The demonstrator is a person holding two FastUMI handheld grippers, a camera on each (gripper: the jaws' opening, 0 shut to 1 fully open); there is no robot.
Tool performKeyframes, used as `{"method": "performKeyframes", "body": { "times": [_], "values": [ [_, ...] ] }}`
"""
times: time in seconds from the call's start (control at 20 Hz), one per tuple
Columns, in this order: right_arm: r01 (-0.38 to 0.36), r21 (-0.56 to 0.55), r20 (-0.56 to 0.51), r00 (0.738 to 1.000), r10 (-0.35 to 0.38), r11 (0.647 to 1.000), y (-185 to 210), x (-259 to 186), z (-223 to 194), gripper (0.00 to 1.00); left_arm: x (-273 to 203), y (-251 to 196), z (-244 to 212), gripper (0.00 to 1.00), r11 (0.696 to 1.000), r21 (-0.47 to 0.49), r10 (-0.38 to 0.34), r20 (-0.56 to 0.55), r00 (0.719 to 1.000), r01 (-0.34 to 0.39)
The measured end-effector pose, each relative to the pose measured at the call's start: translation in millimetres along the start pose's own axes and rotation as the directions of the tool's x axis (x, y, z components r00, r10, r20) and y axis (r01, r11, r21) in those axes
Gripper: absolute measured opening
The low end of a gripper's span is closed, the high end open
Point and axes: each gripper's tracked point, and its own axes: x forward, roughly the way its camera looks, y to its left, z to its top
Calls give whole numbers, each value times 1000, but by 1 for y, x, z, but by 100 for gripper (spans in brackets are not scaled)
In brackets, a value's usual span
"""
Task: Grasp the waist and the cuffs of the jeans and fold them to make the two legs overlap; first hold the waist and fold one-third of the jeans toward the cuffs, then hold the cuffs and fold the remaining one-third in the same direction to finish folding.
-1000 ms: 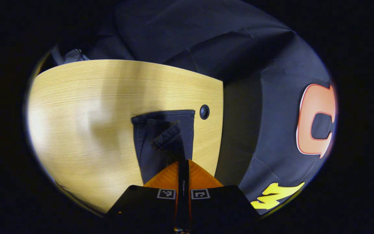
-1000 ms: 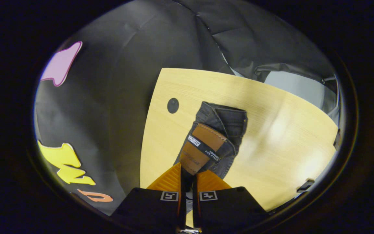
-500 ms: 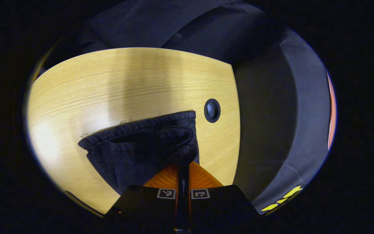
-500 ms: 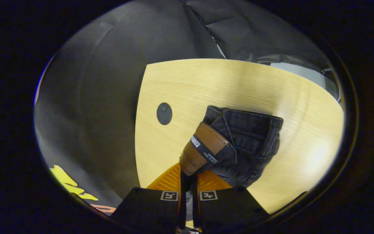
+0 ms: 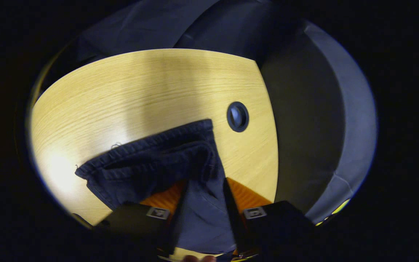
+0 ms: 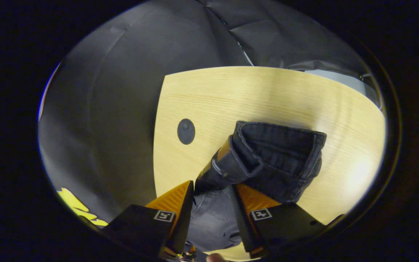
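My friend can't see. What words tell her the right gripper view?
The right gripper hangs open over dark jeans bunched on a pale wooden table. A round dark hole sits in the table beside them.

A recording booth: black cloth wall [image 6: 122, 91] around a wooden table [image 6: 267, 94].

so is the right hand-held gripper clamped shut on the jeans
No, the right hand-held gripper has its fingers spread apart, with the jeans lying loose between them.

jeans [image 5: 158, 163] blurred, lower part hidden behind claw [image 5: 202, 198]
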Motion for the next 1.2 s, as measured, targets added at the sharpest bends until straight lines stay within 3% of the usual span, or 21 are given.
{"method": "performKeyframes", "body": {
  "times": [0.1,0.15,0.2,0.35,0.45,0.55,0.6,0.65,0.7,0.8,0.85,0.95,1.0,1.05,1.1,1.15,1.2],
  "values": [
    [-6,-6,42,999,7,1000,1,-11,6,66,-13,-11,-12,99,996,71,46,4,999,-46],
    [15,-23,72,997,-13,1000,-4,-16,8,73,-21,-17,-18,100,992,103,66,15,998,-67],
    [14,-39,89,996,-11,999,-3,-25,11,87,-30,-25,-23,96,989,128,73,27,997,-76],
    [4,-135,112,994,11,991,-1,-55,2,89,-69,-57,-33,99,966,244,64,102,993,-88],
    [18,-288,167,985,32,958,2,-76,-3,88,-106,-84,-42,99,922,373,38,180,983,-104],
    [52,-461,236,969,67,886,8,-107,-10,89,-150,-118,-54,99,856,503,-30,270,962,-115],
    [78,-547,273,958,89,833,10,-118,-14,89,-166,-114,-18,99,814,567,-73,313,947,-125],
    [101,-629,303,945,124,771,15,-133,-20,89,-178,-110,-57,99,767,626,-121,356,927,-140],
    [133,-702,339,927,164,700,19,-150,-26,89,-217,-145,-72,99,718,679,-174,391,904,-155],
    [187,-816,389,877,281,547,32,-194,-43,85,-260,-161,-94,99,625,757,-293,453,842,-190],
    [191,-857,386,853,351,479,43,-204,-57,89,-279,-166,-106,99,584,785,-353,477,805,-209],
    [196,-908,368,795,483,371,51,-235,-86,89,-309,-173,-138,99,521,821,-451,496,742,-232],
    [205,-920,364,765,532,334,48,-249,-97,81,-315,-172,-151,99,499,834,-490,497,717,-237],
    [228,-922,372,744,555,312,41,-261,-103,89,-323,-174,-165,99,476,846,-525,493,694,-241],
    [248,-920,382,735,560,302,32,-274,-110,89,-332,-175,-174,99,450,856,-552,490,675,-253],
    [270,-915,397,739,544,302,17,-279,-116,84,-340,-174,-182,99,430,859,-575,497,650,-276],
    [293,-905,420,737,530,309,2,-283,-116,96,-347,-174,-199,99,418,863,-608,498,619,-283]
  ]
}}
